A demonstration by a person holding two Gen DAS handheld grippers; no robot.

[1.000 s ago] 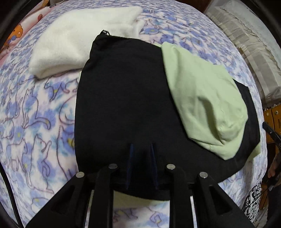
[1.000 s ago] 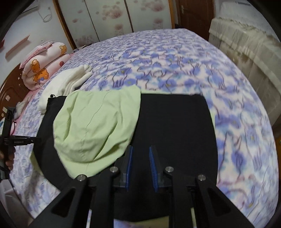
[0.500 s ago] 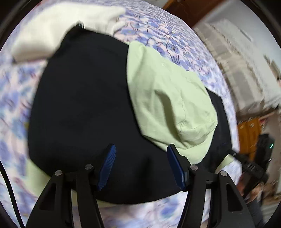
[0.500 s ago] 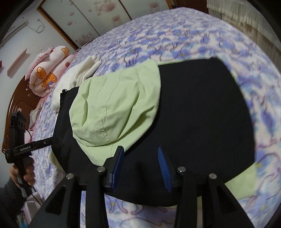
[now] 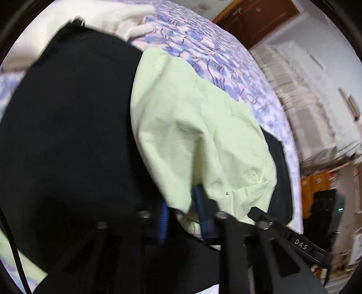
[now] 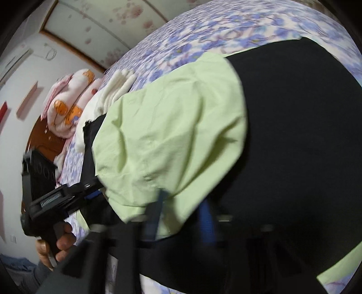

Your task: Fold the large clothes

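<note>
A black garment [image 5: 67, 140] with a pale green lining lies folded on the bed; it also shows in the right wrist view [image 6: 294, 140]. Its pale green hood [image 5: 199, 135] lies on top, also seen in the right wrist view [image 6: 172, 135]. My left gripper [image 5: 181, 217] has the near hem of the hood between its blue pads, with the jaws close together. My right gripper [image 6: 183, 214] is at the same hem from the other side, and green cloth lies between its fingers. Both views are blurred.
The bed has a blue and purple floral sheet [image 5: 203, 45]. A white fleece garment [image 5: 106, 13] lies beyond the black one. A pink bear-print quilt [image 6: 67, 99] sits at the headboard. A wooden door [image 5: 255, 20] stands behind.
Both grippers opened, let go of the black hem and moved in to the green hood's near edge. Their jaws have narrowed around that edge.
</note>
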